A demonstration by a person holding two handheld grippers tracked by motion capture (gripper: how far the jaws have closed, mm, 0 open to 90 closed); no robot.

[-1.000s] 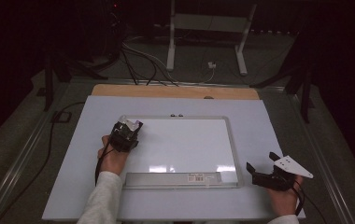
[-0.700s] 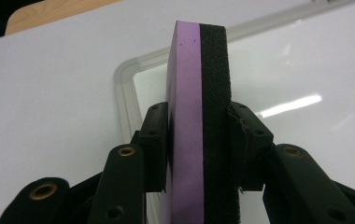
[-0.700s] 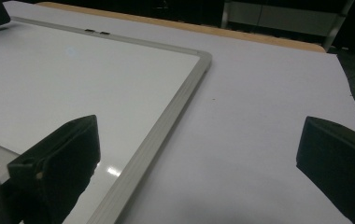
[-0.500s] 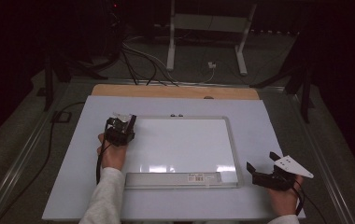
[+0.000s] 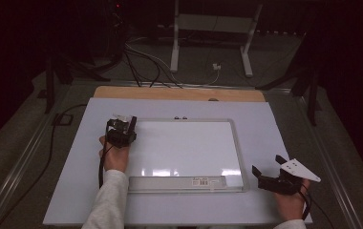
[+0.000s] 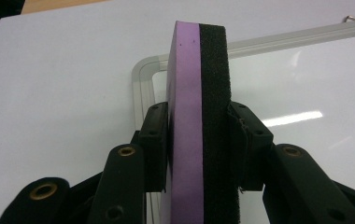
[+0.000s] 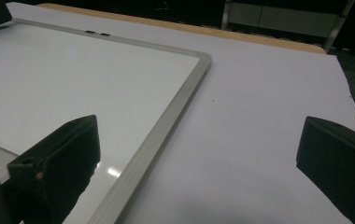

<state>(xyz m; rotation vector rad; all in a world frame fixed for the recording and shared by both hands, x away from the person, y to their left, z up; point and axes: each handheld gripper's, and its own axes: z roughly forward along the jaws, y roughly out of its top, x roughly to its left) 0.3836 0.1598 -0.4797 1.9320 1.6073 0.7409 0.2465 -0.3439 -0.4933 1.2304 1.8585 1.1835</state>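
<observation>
Left gripper view: an eraser [image 6: 199, 116], purple foam with a black felt side, is clamped edge-up at frame centre by the left gripper [image 6: 199, 140]. The right gripper [image 7: 199, 154] is seen spread wide, holding nothing.

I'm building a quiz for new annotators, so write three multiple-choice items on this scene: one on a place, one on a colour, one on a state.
1. Where is the left gripper?
A. at the whiteboard's far-left corner
B. at its near-right corner
C. off the table

2. What colours are the flat foam eraser in its jaws?
A. red and white
B. purple and black
C. all yellow

3. How stands the right gripper?
A. shut on a marker
B. shut, empty
C. open, empty

Key: 1 A, the high view shows it over that corner of the white silver-framed whiteboard; 2 B, both layers show between the jaws; 3 C, its jaws stand wide apart over the pale table sheet.
</observation>
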